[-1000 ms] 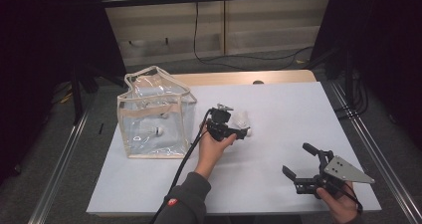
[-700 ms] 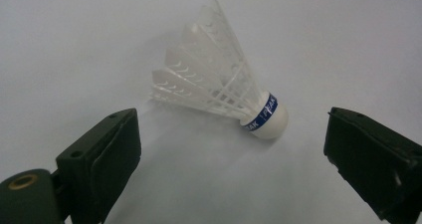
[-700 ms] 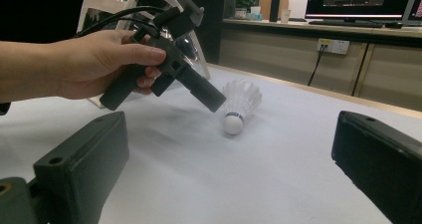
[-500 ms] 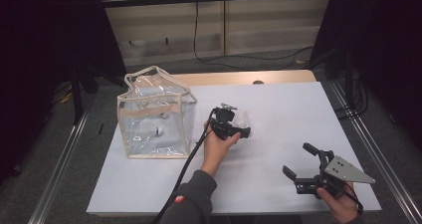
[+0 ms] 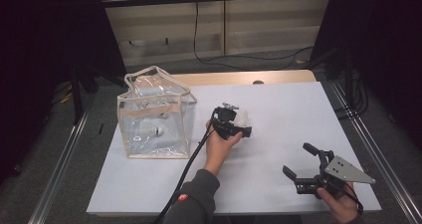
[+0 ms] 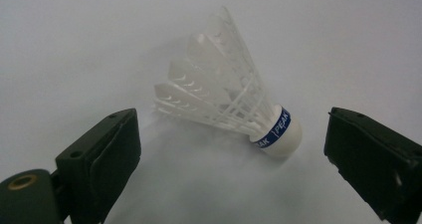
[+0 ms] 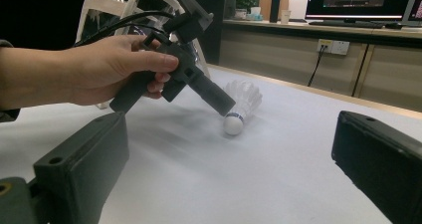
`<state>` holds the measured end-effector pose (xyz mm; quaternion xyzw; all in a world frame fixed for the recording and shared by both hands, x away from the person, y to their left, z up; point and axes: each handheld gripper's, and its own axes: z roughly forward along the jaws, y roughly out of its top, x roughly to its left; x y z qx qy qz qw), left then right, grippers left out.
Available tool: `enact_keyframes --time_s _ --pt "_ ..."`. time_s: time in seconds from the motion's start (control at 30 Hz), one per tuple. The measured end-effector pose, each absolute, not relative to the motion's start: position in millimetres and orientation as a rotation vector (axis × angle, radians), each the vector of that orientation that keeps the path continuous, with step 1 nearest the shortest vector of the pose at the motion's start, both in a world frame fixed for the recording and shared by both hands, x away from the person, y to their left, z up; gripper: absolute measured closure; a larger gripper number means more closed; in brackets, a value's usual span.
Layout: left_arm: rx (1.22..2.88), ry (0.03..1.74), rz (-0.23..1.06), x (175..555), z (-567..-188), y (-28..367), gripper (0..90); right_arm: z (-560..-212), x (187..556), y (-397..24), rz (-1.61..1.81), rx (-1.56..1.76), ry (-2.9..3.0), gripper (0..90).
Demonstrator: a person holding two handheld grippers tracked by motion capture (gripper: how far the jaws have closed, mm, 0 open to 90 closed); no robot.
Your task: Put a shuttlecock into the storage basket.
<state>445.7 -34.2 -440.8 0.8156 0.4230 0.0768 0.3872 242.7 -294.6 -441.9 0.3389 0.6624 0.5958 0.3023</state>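
A white feather shuttlecock (image 6: 234,104) with a blue band on its cork lies on its side on the white table (image 5: 278,109). My left gripper (image 6: 231,159) is open, tilted down over it, one jaw on each side and neither touching. In the high view the left gripper (image 5: 240,128) sits mid-table, partly hiding the shuttlecock (image 5: 243,118). From the right gripper view, the left gripper (image 7: 199,79) points down at the shuttlecock (image 7: 240,107). My right gripper (image 5: 308,167) rests open and empty near the table's front right, its own jaws (image 7: 229,174) wide apart.
A clear plastic bag (image 5: 154,117) with beige trim stands upright at the table's left, with a small white object (image 5: 157,131) inside. The left gripper's cable (image 5: 186,171) trails toward the front edge. Metal rails run along both sides of the table.
My left gripper has shifted slightly right and lowered over the shuttlecock, now covering most of it in the high view. The right gripper has stayed still.
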Motion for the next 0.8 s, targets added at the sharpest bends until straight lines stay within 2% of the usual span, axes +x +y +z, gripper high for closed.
enact_keyframes --time_s 0.8 --pt "2.084 1.094 0.250 450 -449 -50 7.6 -442 243 -296 1.578 0.901 1.754 1.2"
